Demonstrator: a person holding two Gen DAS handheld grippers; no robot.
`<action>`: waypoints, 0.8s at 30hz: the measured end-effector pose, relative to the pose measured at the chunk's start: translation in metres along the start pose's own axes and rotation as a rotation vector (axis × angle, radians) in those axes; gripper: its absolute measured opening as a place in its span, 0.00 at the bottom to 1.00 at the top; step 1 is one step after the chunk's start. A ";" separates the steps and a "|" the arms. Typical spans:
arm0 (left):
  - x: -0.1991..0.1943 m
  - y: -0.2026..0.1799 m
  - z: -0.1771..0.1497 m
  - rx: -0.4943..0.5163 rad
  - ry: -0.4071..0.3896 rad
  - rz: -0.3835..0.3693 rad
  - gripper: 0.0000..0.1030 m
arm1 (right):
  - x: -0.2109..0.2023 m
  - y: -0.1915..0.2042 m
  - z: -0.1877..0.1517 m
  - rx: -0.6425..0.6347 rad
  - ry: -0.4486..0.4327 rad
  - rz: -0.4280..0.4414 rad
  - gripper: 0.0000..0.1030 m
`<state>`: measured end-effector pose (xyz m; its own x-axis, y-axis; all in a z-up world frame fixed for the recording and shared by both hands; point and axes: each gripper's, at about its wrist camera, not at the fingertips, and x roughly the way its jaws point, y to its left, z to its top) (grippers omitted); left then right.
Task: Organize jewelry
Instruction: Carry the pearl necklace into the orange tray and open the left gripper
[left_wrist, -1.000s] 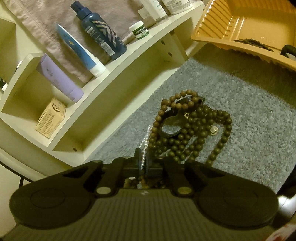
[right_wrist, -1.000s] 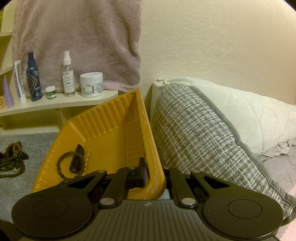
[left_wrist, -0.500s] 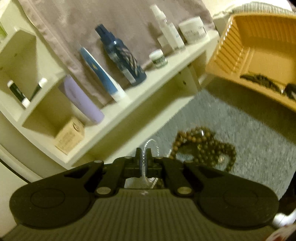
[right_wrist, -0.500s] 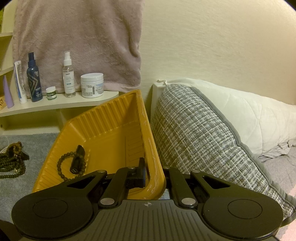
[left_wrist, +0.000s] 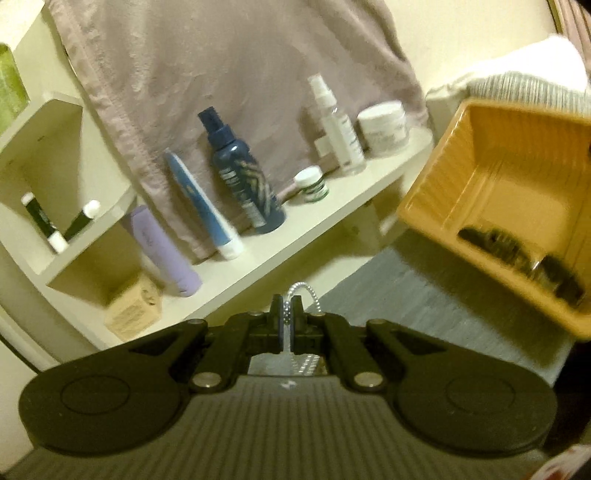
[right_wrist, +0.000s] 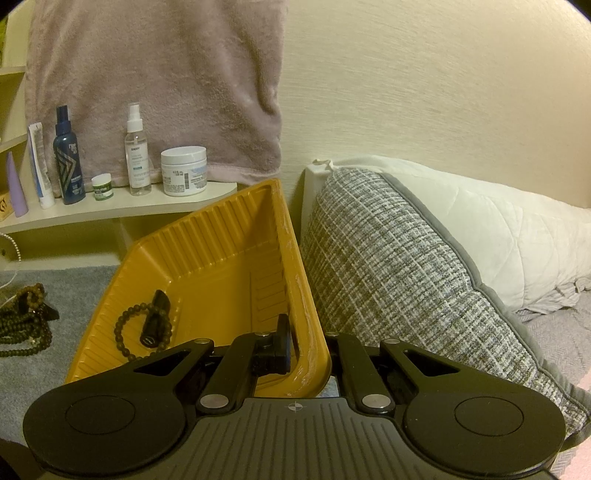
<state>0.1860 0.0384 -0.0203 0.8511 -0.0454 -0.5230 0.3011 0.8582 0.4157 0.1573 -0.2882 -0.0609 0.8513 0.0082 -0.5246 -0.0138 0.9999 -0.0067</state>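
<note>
The left gripper (left_wrist: 289, 314) was closed on a silver bead chain (left_wrist: 301, 288), held above the grey carpet (left_wrist: 424, 314). To its right, the yellow tray (right_wrist: 207, 266) held a dark bead bracelet (right_wrist: 127, 328) and a black clip (right_wrist: 157, 317). The right gripper (right_wrist: 306, 343) was clamped on the tray's rim

A silver bead chain (left_wrist: 300, 291) arcs up; dark bead bracelet (right_wrist: 142, 332) lies in the yellow tray (right_wrist: 221, 251).

Tray contents (left_wrist: 517, 254) motion-blurred, brown bead pile (right_wrist: 22, 321) cut off at edge
</note>
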 end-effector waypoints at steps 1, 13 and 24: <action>-0.001 0.000 0.002 -0.016 -0.006 -0.015 0.02 | 0.000 0.000 0.000 0.001 0.000 0.000 0.05; -0.011 -0.016 0.039 -0.094 -0.087 -0.141 0.02 | -0.002 0.002 0.002 0.006 -0.001 0.003 0.05; -0.023 -0.010 0.079 -0.165 -0.171 -0.288 0.02 | -0.001 0.001 0.001 0.010 -0.003 0.003 0.05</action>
<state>0.1970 -0.0097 0.0465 0.8057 -0.3696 -0.4629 0.4770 0.8682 0.1369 0.1567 -0.2874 -0.0596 0.8528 0.0113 -0.5221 -0.0111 0.9999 0.0034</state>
